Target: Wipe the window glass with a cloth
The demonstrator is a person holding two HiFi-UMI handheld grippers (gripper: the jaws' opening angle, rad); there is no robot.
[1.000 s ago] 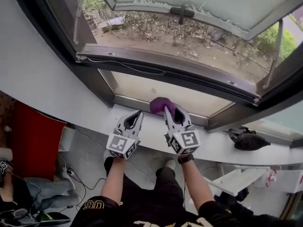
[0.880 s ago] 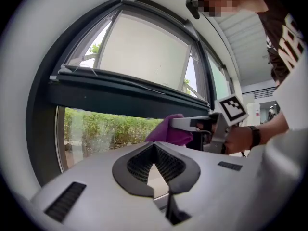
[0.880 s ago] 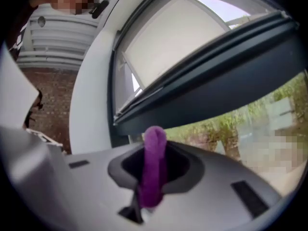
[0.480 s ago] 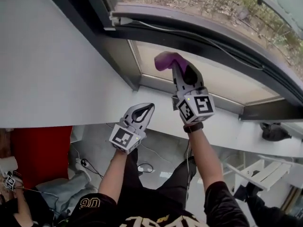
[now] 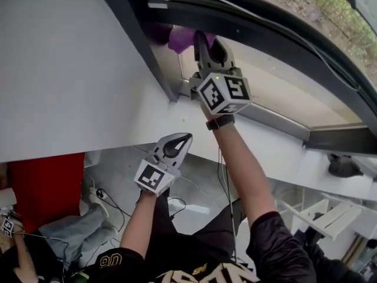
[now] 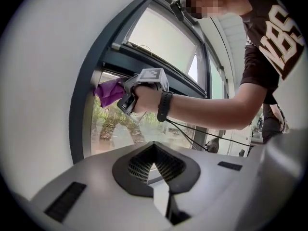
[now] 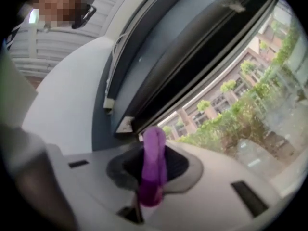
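Right gripper (image 5: 199,38): jaws clamped on the purple cloth (image 5: 179,39). In the right gripper view the cloth (image 7: 154,160) stands as a narrow fold between the jaws and pokes out past the tips.

Left gripper (image 5: 184,138): jaws together, nothing between them. It hangs low, below the white sill (image 5: 283,152) and well apart from the pane.

Position of the cloth: we find it in the upper left corner of the lower window glass (image 5: 265,81), just beside the dark frame (image 5: 150,58) upright and right under the cross-bar. From the left gripper view the cloth (image 6: 109,91) looks to be against the pane at that corner; we cannot confirm contact.

Key relation: from the cloth, the glass extends to the person's right and down toward the sill, and the pane's long axis runs rightward along the sill. The frame blocks travel to the left and upward.

Judgement: a wiping stroke from this corner can only run rightward or downward. The right arm is the nearer one and carries the cloth, and is already extended well up. We cannot tell how much of the pane is wiped.
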